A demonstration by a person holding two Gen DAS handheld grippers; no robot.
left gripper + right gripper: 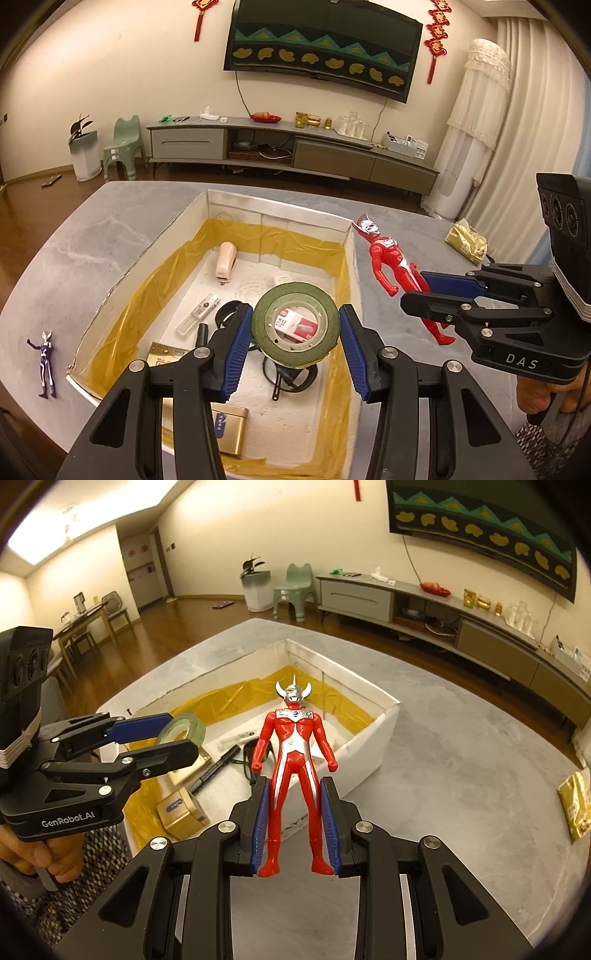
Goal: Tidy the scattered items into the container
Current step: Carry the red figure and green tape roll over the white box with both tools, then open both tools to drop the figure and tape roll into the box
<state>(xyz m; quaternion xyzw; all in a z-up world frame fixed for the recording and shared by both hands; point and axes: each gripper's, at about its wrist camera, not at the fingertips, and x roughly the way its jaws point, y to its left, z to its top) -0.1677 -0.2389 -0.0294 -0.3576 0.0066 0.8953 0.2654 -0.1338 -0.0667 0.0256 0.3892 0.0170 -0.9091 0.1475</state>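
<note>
My left tongs point(295, 325) pinch a green tape roll point(295, 325) above the white box point(352, 266) on the worktop point(74, 258). My right tongs point(295, 827) straddle the red hero figure point(293, 775) by its legs (whether the pads touch, I cannot tell), just right of the box; a purple figure point(46, 363) lies far left.

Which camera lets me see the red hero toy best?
The right wrist view: the red hero toy fills the middle, facing the camera, between the right gripper fingers. The left wrist view shows it smaller, lying on the table, legs partly hidden by that gripper.
</note>
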